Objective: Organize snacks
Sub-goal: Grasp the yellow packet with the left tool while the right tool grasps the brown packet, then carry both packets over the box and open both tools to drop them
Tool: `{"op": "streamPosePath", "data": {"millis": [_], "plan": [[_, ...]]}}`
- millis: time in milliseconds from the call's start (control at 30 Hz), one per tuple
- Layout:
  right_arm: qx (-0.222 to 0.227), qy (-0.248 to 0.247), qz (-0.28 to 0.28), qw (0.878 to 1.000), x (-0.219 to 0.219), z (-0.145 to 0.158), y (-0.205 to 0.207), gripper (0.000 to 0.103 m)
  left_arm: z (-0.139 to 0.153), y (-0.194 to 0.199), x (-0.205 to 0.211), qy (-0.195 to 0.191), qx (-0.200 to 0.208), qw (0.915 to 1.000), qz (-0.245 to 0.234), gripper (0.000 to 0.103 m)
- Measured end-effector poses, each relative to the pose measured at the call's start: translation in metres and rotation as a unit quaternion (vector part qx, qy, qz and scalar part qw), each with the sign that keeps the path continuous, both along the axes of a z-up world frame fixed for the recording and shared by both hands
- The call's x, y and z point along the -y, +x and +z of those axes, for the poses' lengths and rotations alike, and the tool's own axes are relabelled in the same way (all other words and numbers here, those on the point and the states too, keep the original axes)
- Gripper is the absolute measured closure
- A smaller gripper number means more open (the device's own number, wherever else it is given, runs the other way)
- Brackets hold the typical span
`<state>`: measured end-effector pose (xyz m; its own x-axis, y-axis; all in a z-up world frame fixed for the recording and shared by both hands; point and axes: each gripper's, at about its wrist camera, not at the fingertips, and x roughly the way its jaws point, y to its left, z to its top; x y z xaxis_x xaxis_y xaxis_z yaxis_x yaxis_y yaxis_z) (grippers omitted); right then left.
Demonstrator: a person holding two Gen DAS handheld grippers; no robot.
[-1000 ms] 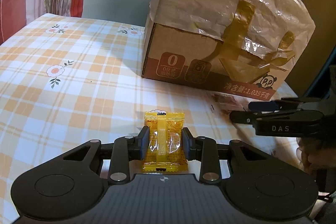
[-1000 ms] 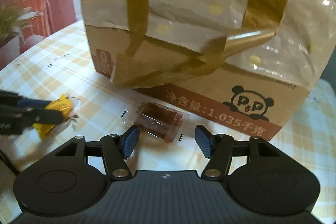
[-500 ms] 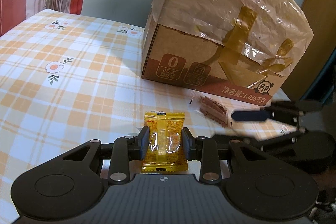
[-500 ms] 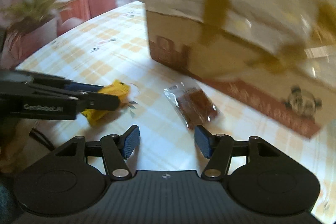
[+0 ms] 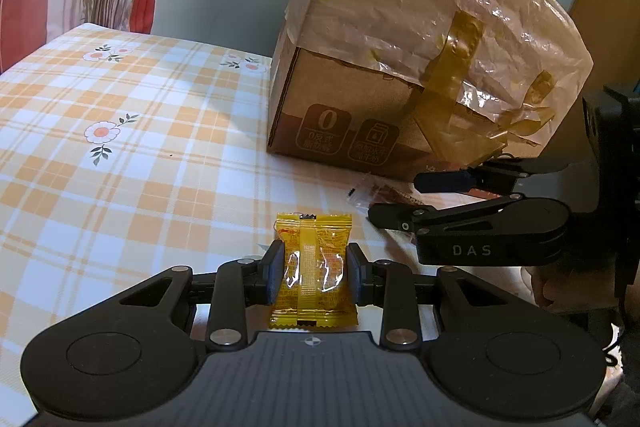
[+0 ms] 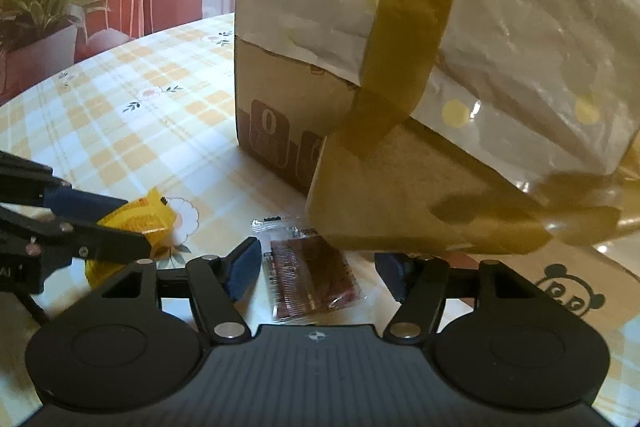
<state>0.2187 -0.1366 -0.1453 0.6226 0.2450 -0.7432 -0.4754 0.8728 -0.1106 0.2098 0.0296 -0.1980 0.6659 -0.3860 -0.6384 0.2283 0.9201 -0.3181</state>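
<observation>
My left gripper (image 5: 315,269) is shut on a yellow snack packet (image 5: 313,269), its pads pressing the packet's two sides just above the checked tablecloth. The same packet (image 6: 136,223) shows at the left of the right wrist view, pinched by the left gripper's fingers (image 6: 100,241). A brown snack packet (image 6: 308,273) in clear wrap lies flat on the cloth beside the cardboard box (image 6: 400,147). My right gripper (image 6: 316,269) sits around it, jaws opening, pads apart from the wrap. In the left wrist view the right gripper (image 5: 394,201) hovers over the brown packet (image 5: 384,193).
The tall cardboard box (image 5: 400,67), covered in crinkled plastic and brown tape, stands close behind both packets. A loose tape flap (image 6: 400,219) hangs over the right gripper's far finger. A potted plant (image 6: 44,15) stands beyond the table's left edge. The cloth (image 5: 120,147) stretches left.
The right gripper has swung in over the brown packet, which now lies between its jaws, and those jaws stand wider. The left gripper keeps the yellow packet in the same place.
</observation>
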Motion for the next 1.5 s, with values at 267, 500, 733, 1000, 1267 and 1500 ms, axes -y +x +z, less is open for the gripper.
{"op": "streamPosePath", "data": {"millis": [267,500,733,1000,1267,1500], "plan": [[-0.009,0.056,-0.022,0.998,0.015,-0.001,-0.013,0.05,0.001,-0.001,0.002,0.007,0.003,1.0,-0.001,0.069],[0.011,0.058,-0.055,0.997,0.022,0.0,-0.04,0.055,0.001,-0.003,0.005,0.016,0.006,0.9999,-0.002,0.069],[0.013,0.096,-0.12,0.988,0.058,0.004,-0.068,0.058,0.004,-0.004,0.008,0.027,0.006,0.9996,0.0,0.069],[0.036,0.133,-0.154,0.978,0.083,0.016,-0.084,0.058,0.021,-0.014,0.011,0.037,0.022,0.9991,-0.003,0.069],[0.066,0.169,-0.137,0.974,0.089,0.033,-0.097,0.058,0.06,-0.022,0.016,0.046,0.072,0.9962,-0.014,0.069],[0.12,0.186,-0.11,0.969,0.086,0.063,-0.105,0.058,0.11,-0.017,0.031,0.052,0.14,0.988,-0.039,0.069]]}}
